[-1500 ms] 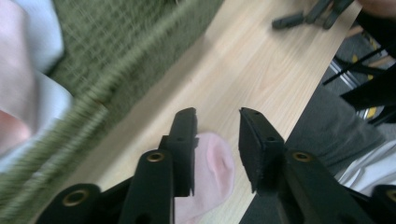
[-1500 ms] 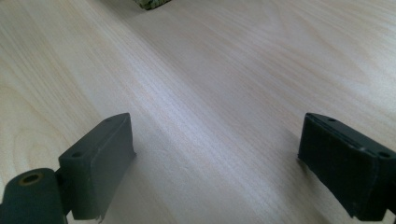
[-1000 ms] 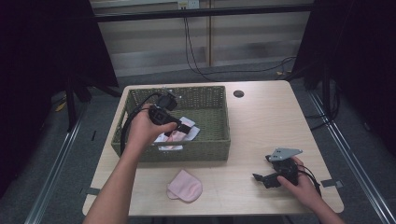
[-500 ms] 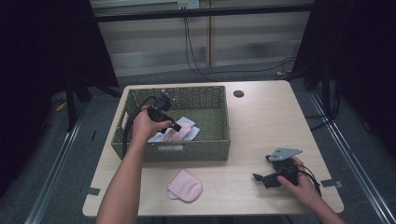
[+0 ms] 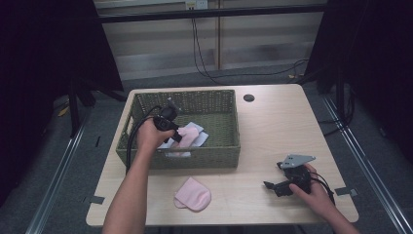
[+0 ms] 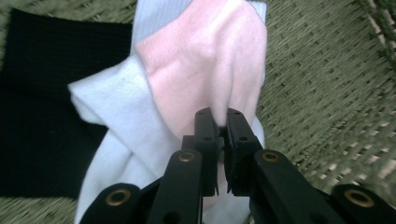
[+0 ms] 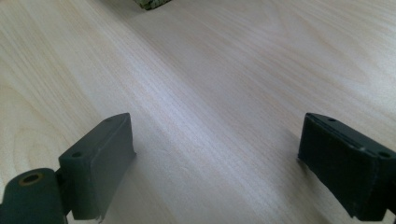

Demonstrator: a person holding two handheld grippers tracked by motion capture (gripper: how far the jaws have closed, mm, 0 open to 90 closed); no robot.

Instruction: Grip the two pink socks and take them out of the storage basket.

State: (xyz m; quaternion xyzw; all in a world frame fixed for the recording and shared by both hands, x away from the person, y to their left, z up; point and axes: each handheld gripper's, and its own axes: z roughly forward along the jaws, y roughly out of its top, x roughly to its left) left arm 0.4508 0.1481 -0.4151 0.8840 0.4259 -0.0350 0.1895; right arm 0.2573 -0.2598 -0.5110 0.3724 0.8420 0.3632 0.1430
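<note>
— What's my left hand-held gripper (image 6: 222,128) holding?
— It's pinched shut on the pink sock (image 6: 205,60) inside the basket (image 5: 219,157). Thin bite; it may slip, or drag the white sock (image 6: 116,121).
— My right hand-held gripper (image 5: 272,185)?
— Gaping wide, idle on the bench (image 5: 272,126).

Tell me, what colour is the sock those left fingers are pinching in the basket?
Pale pink: the sock shows best in the left gripper view, lying over white cloth.

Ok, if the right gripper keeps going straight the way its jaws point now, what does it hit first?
Probably the bare table: the right gripper, jaws open, looks down along the wood. The green basket corner sits farther ahead, though depth is unclear.
</note>
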